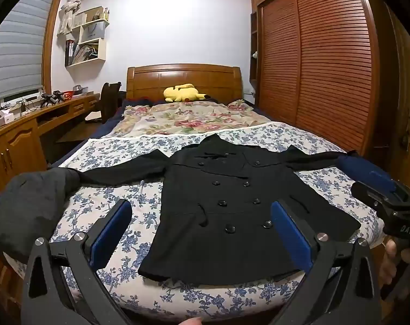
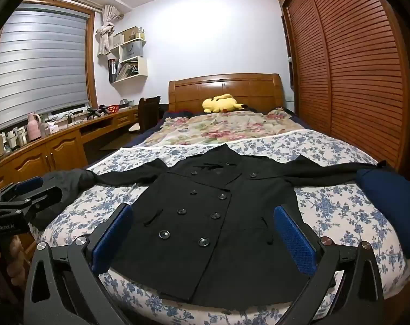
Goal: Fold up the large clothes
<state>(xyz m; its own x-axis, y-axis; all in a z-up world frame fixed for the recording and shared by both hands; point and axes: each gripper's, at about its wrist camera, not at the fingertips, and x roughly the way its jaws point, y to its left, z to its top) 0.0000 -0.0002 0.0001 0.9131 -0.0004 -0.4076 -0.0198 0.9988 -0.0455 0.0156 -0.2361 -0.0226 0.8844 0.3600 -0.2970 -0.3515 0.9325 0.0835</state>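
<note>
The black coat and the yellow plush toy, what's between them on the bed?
Between the black coat and the yellow plush toy lie a strip of blue-flowered sheet, then a rumpled rose-patterned blanket. Both wrist views show it.

Home bedroom (bed (image 1: 102, 146), louvred wardrobe (image 1: 313, 62))

The left gripper (image 1: 200, 233) is held level at the near side, its jaws spread wide with nothing between the blue pads (image 1: 110, 234). The right gripper (image 2: 203, 239) sits just to its right, jaws equally wide and empty. A bare hand (image 1: 391, 260) grips the right gripper's handle from below
</note>
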